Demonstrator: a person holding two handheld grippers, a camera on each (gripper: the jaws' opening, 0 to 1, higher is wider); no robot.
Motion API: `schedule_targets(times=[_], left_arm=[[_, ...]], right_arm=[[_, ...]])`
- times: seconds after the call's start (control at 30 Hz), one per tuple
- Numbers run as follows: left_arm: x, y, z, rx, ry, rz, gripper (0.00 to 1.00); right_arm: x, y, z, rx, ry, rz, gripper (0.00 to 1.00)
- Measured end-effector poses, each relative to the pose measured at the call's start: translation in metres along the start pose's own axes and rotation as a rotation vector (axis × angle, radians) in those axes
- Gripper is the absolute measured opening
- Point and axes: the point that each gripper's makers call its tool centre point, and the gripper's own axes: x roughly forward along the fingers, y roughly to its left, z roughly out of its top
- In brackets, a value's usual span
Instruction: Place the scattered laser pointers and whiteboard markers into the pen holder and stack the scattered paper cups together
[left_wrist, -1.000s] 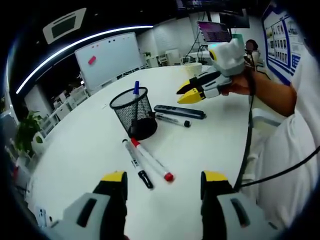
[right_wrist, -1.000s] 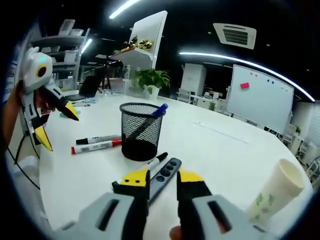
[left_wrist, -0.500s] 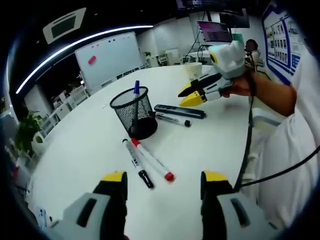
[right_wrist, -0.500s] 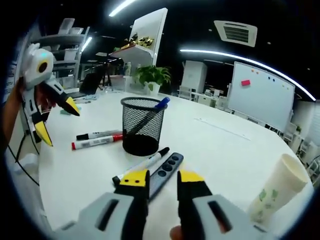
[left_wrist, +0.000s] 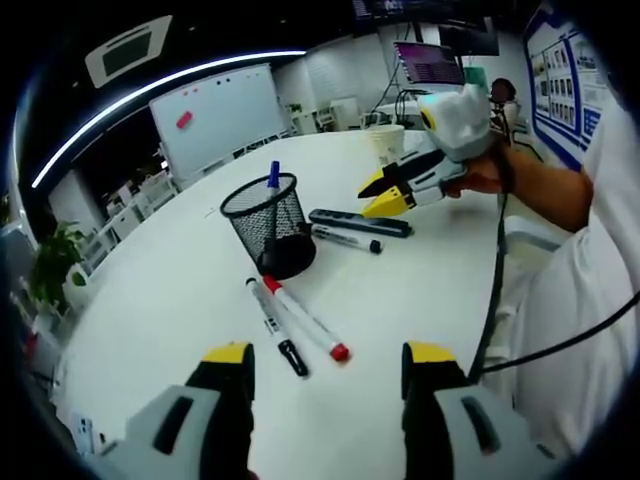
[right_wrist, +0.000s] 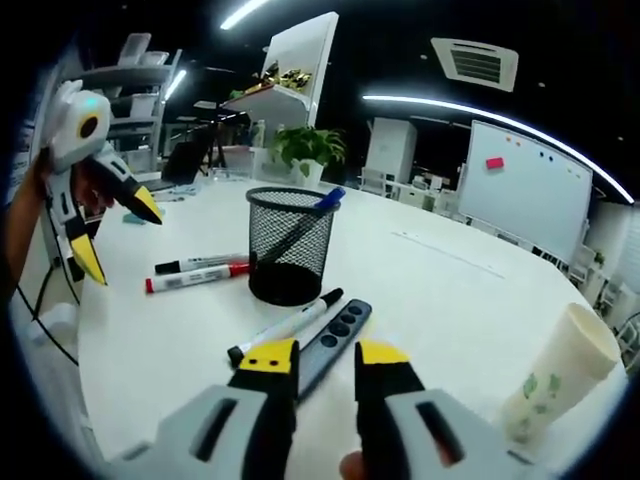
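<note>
Holder (right_wrist: 291, 245) — black wire mesh, round, upright, blue-capped marker (right_wrist: 326, 199) inside.

A whiteboard (left_wrist: 215, 117) with a pink magnet stands beyond the round white table (left_wrist: 170, 290); a potted plant (right_wrist: 305, 155) sits near its far edge, under a ceiling light strip (right_wrist: 490, 115).

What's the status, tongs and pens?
Both tongs open, empty. Right over laser pointer and black marker. Holder has one blue pen. Nothing blocking.
</note>
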Motion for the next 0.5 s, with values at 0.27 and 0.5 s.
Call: schedule_targets(times=[0.27,0.5], left_arm=[[0.0002,-0.0001,-0.0003,-0.003,-0.002,-0.001,0.60],[0.0005,0.0001,-0.0048,-0.011,0.005,0.001,0.60]], right_arm=[[0.0006,0.0035,-0.0013,0.020,0.002,0.014,0.23],[0.0016,0.0069,-0.0075,0.017,0.015,0.016,0.23]])
